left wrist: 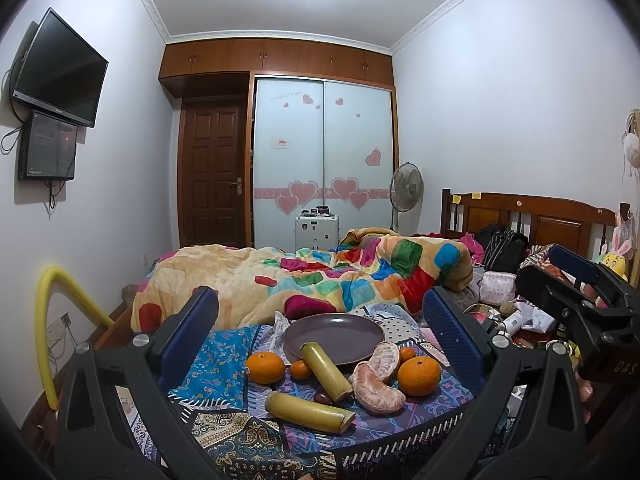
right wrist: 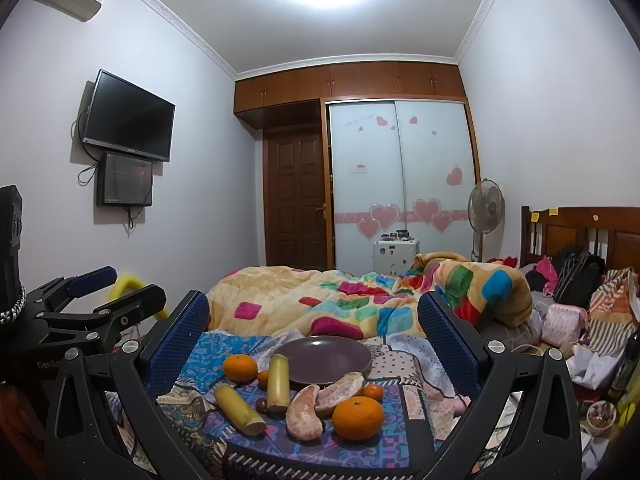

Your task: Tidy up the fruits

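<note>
Plate (left wrist: 334, 334), purple, empty, on a patterned cloth (left wrist: 224, 364) at the bed's edge. Fruit lies loose just in front of it: two large oranges (left wrist: 419, 376), small tangerines (left wrist: 301, 369), two peeled pomelo segments (left wrist: 376, 390), two yellow cane pieces (left wrist: 310, 412). Left gripper (left wrist: 320, 316) and right gripper (right wrist: 313, 316) both spread wide, holding nothing, hovering before the pile. Step, by judgement: nothing plated yet; next move calls for closing on one fruit and carrying it to the plate.

A small dark fruit (left wrist: 322, 397) sits mostly hidden between the two yellow stalks (left wrist: 326, 371), perhaps a chestnut. The plate's (right wrist: 320, 350) near rim is covered by pomelo segments (right wrist: 340, 391).
</note>
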A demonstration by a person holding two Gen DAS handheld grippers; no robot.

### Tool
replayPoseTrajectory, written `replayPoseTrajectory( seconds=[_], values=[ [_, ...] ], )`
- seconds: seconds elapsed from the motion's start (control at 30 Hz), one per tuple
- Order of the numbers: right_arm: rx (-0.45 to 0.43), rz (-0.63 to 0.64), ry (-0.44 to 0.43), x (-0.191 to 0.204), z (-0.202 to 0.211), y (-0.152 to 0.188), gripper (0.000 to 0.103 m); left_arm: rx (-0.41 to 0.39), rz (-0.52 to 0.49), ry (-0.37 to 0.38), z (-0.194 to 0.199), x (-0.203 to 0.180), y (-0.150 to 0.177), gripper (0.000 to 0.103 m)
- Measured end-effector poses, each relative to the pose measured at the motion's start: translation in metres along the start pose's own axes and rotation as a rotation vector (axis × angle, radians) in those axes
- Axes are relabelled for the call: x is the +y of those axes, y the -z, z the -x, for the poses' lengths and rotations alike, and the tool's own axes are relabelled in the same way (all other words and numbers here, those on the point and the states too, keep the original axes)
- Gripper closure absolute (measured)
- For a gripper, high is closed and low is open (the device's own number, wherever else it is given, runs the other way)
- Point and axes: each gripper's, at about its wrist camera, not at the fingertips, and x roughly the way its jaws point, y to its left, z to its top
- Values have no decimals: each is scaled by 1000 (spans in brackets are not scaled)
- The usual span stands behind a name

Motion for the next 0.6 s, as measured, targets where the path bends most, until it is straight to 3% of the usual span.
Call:
replayPoseTrajectory(
  seconds=[0.6],
  values=[
    [1,1,6,0,-1,1,0,1,-2,0,1,0,0,0]
  ],
)
